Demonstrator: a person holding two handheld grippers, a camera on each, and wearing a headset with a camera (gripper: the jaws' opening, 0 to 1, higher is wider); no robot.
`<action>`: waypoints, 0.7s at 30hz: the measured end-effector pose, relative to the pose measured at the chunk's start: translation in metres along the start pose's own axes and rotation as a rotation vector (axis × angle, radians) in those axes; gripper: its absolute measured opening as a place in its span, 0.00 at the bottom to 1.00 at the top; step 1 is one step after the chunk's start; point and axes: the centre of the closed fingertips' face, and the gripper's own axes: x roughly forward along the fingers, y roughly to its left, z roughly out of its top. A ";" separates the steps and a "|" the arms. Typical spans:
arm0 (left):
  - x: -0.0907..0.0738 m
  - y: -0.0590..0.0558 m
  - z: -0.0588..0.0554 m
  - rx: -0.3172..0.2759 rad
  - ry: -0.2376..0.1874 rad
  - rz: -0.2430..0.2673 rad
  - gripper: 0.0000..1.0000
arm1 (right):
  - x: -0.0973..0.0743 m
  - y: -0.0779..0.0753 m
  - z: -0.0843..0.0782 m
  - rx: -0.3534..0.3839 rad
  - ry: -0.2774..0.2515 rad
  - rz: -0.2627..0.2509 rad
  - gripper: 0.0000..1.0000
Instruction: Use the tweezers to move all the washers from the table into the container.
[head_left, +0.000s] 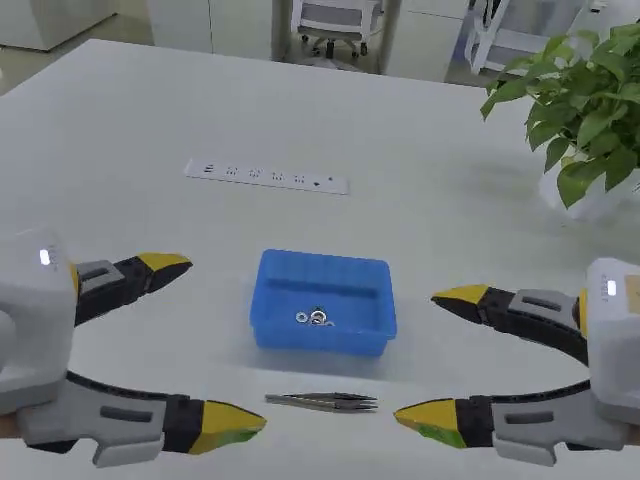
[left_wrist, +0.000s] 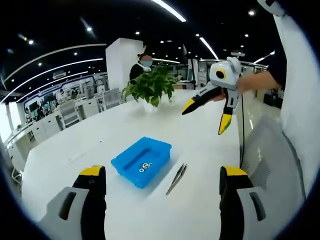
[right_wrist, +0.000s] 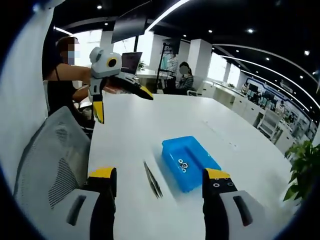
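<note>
Blue plastic container (head_left: 320, 338) is sitting at the centre of a white table (head_left: 140, 130), w/ a small cluster of metal washers (head_left: 316, 318) lying on its floor. Steel tweezers (head_left: 322, 401) are lying flat on the tabletop just in front of the container's near wall, approx. parallel to it, touching neither gripper. Left gripper (head_left: 222, 343) is hovering to the container's left w/ its yellow-tipped jaws spread wide and gripping nothing; right gripper (head_left: 417, 356) is mirroring it on the opposite side, jaws likewise wide apart and holding nothing. Both are pointing inward, w/ the container and tweezers lying between them. In the left gripper view the right gripper is hanging above the table, jaws parted. A white power strip (head_left: 265, 176) is lying farther back on the table, and a leafy green pot plant (head_left: 585, 110) is standing toward the far right. Office chairs (head_left: 335, 25) are standing beyond the table's far edge.
</note>
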 end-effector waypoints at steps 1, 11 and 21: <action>-0.003 0.000 0.001 -0.005 -0.005 0.006 1.00 | -0.001 0.000 -0.001 -0.001 0.001 -0.006 0.74; -0.021 0.004 0.006 -0.020 -0.023 0.057 1.00 | -0.005 -0.004 -0.005 -0.053 0.047 -0.077 1.00; -0.030 -0.002 0.009 -0.010 -0.018 0.068 1.00 | -0.007 0.005 0.003 -0.050 0.026 -0.055 1.00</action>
